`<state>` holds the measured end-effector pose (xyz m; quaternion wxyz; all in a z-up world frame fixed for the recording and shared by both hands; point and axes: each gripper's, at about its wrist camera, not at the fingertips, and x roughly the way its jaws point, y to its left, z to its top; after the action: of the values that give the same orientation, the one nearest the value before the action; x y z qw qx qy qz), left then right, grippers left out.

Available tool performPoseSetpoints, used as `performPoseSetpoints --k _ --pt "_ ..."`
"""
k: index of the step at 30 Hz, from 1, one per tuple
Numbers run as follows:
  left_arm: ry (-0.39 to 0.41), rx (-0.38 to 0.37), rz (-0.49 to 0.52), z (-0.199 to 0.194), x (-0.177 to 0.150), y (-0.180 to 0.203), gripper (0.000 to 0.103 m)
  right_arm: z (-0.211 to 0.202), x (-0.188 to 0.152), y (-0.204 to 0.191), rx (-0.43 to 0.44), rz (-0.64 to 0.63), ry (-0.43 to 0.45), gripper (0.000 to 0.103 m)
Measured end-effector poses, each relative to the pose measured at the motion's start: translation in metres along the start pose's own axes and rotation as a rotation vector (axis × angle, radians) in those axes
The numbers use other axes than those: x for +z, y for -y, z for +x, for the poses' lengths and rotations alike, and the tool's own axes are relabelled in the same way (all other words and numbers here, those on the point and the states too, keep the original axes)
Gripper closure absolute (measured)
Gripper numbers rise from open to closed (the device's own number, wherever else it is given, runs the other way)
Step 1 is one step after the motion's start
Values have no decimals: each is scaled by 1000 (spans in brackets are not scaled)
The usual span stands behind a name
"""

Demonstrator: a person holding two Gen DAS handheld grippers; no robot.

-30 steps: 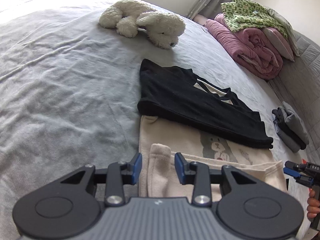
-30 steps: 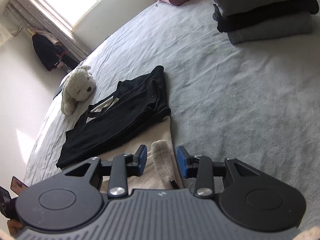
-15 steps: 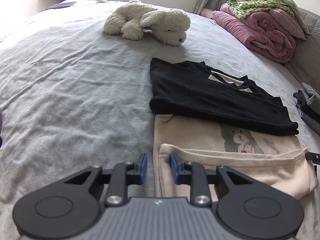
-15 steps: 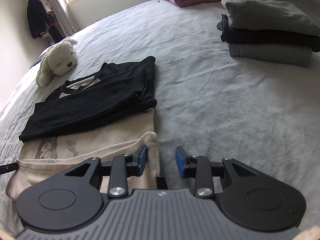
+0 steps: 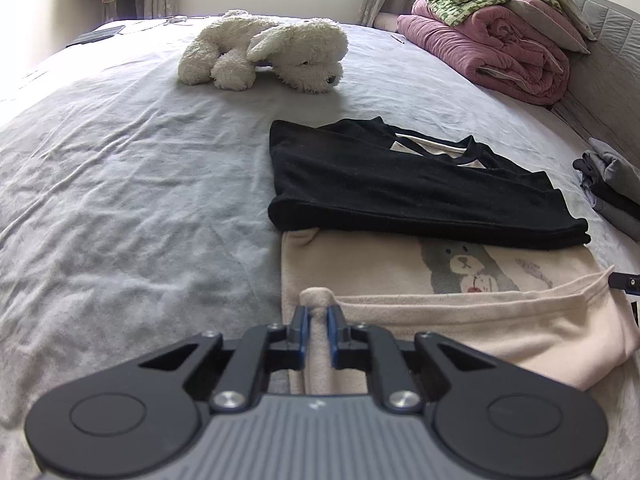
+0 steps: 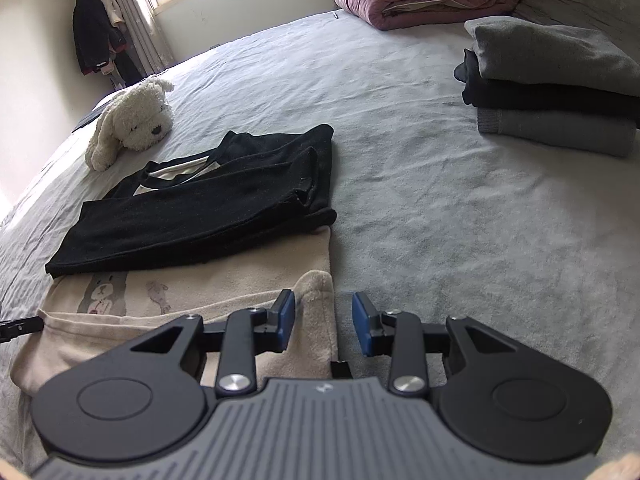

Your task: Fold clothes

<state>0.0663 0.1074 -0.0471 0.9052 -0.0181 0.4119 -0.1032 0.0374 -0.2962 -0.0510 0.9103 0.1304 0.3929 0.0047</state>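
The left gripper (image 5: 317,322) has just pinched the cream shirt's (image 5: 460,332) corner; the right gripper (image 6: 323,329), narrowing, seemingly straddles its other corner.

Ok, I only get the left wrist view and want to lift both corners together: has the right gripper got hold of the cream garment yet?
Observer: Not yet. The right gripper is open; its jaws have just been closing, with a corner of the cream garment between them, unpinched.
Operator: Which side is off the cloth?
Observer: The pad away from the garment; a strip of bed sheet shows between it and the corner.
Operator: How tall is the folded stack? I see only its edge.
Observer: The folded stack has three pieces: grey on top, black in the middle, grey beneath.
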Motion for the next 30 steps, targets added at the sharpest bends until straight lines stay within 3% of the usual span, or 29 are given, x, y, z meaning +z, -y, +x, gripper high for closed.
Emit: performPoseSetpoints --k 4,7,26,30 --pt "20 21 37 -2 -1 6 95 2 -3 -2 5 -25 7 87" --pt "45 25 36 -7 -1 7 95 -4 -5 -8 -5 -46 40 91" --pt "269 127 -8 -37 5 12 96 -41 -7 -34 -96 -129 362 93" --pt "281 160 -23 -25 12 14 96 -30 -2 -37 -114 -144 377 93"
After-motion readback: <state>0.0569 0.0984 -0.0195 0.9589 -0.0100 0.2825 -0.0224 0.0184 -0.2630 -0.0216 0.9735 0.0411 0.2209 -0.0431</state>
